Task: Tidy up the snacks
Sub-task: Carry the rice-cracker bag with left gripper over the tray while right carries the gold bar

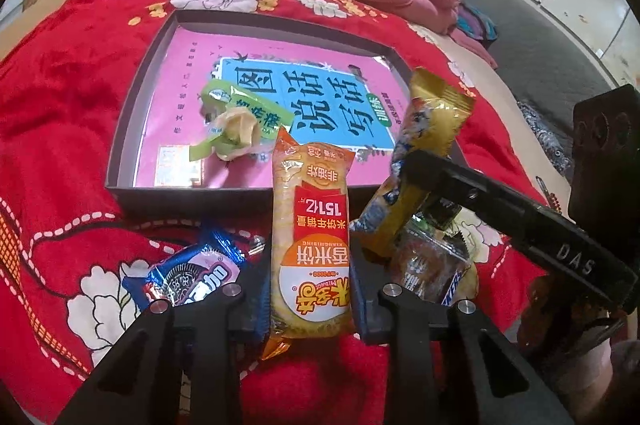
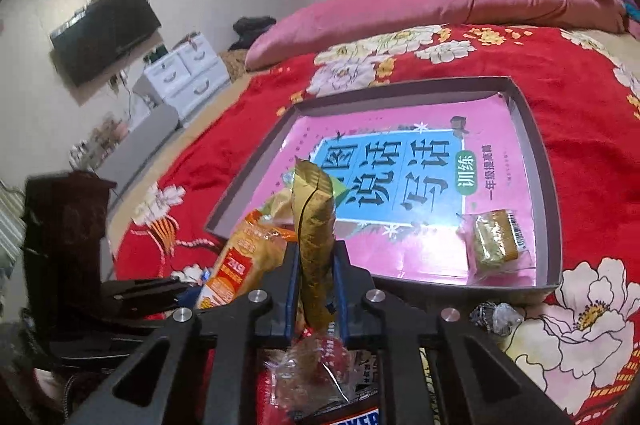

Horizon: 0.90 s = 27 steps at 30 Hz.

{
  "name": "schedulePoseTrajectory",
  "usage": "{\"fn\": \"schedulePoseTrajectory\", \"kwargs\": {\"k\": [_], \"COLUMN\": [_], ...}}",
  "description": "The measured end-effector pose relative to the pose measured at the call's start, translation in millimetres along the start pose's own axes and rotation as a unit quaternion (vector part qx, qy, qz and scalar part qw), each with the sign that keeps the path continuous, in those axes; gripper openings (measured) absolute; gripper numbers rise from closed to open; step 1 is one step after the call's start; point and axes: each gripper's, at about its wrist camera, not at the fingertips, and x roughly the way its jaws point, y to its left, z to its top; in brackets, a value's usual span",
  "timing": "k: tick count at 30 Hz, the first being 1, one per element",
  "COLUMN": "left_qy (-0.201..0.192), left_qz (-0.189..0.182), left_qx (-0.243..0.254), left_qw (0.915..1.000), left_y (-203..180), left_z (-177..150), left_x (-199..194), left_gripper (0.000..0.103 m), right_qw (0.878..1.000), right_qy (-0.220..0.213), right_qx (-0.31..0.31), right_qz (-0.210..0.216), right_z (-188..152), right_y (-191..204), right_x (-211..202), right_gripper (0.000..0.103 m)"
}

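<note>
Centre-bottom of the left view, my left gripper (image 1: 310, 289) is clamped on the rice cracker pack (image 1: 310, 237), lifted near the box's (image 1: 188, 190) front wall; right gripper (image 2: 316, 289) is pinched on the gold bar (image 2: 314, 249). Risk, I'd say: both packs are held close together w/ long ends free, so they could knock while going over the wall. Only the right view shows a green sachet (image 2: 496, 241) in the box's lower-right corner; only the left shows the Oreo pack (image 1: 192, 275) on the blanket (image 1: 60, 113).
</note>
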Motion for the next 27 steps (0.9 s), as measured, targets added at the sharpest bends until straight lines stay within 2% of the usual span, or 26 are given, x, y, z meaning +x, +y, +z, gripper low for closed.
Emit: {"fn": "schedulePoseTrajectory", "kwargs": {"k": [12, 27], "left_qy": [-0.038, -0.074], "left_qz": [-0.012, 0.011], "left_qx": [-0.007, 0.018], "left_qw": [0.9992, 0.9971], "left_y": [5, 0], "left_z": [7, 11], "left_x": [-16, -26], "left_gripper": [0.032, 0.032], "right_qw": [0.998, 0.994], "right_qy": [-0.055, -0.105], "right_qx": [0.012, 0.027], "right_qz": [0.016, -0.003], "right_z": [9, 14], "right_y": [2, -7], "right_x": [-25, -48], "right_gripper": [0.015, 0.015]}}
